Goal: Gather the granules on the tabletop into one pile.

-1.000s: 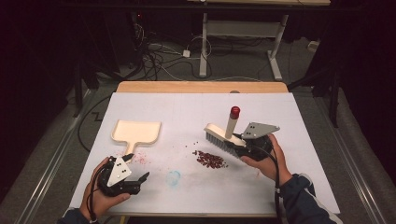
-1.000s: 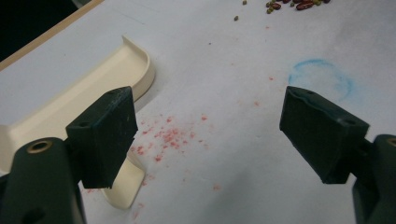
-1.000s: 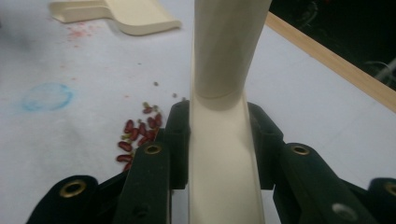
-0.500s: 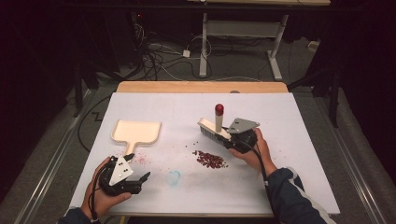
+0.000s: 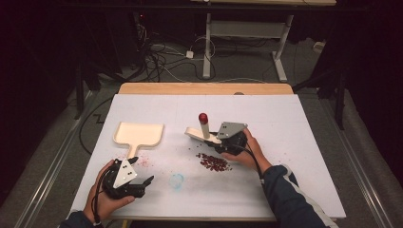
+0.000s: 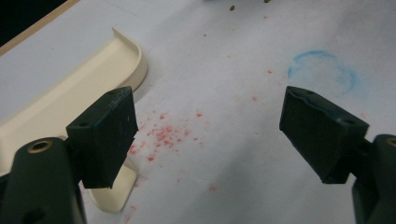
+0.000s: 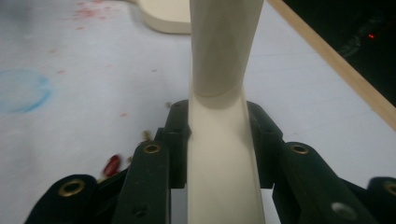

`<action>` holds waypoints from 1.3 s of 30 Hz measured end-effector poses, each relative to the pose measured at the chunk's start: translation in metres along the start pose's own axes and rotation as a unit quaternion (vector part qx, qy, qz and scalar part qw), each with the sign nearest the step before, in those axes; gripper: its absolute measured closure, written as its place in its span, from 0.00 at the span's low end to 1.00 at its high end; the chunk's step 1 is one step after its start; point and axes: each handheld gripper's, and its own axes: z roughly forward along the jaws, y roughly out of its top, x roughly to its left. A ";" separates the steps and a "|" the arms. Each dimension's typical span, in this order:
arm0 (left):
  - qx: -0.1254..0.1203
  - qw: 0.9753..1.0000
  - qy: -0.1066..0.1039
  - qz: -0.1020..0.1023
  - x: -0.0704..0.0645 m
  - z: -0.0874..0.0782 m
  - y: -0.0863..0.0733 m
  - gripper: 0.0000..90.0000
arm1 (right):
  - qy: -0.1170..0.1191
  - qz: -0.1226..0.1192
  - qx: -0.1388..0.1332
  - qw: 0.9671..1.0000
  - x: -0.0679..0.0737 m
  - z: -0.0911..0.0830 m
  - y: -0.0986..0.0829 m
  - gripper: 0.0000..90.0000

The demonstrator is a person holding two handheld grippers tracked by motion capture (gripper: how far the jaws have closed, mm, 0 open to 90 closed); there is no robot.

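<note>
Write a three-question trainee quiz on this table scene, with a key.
1. True or false: the left gripper is shut on the dustpan.
2. What does the right gripper hold? A) the brush B) a cup C) a sponge
3. Fill in: the pile of red bits lies on the table just in front of the ____ hand.

Key: 1 false, its jaws stand open beside the dustpan's handle. 2 A. 3 right.
</note>
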 end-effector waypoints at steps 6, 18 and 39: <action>0.003 1.000 -0.001 0.002 0.000 0.000 0.000 0.20 | 0.034 -0.048 0.008 0.998 0.011 -0.025 -0.012 0.75; 0.001 1.000 -0.001 -0.001 0.000 0.002 0.001 0.20 | -0.001 -0.011 -0.007 1.000 0.004 -0.024 0.011 0.75; 0.004 1.000 -0.009 0.002 -0.003 0.003 0.002 0.20 | 0.036 -0.066 0.068 0.995 0.016 -0.022 0.022 0.75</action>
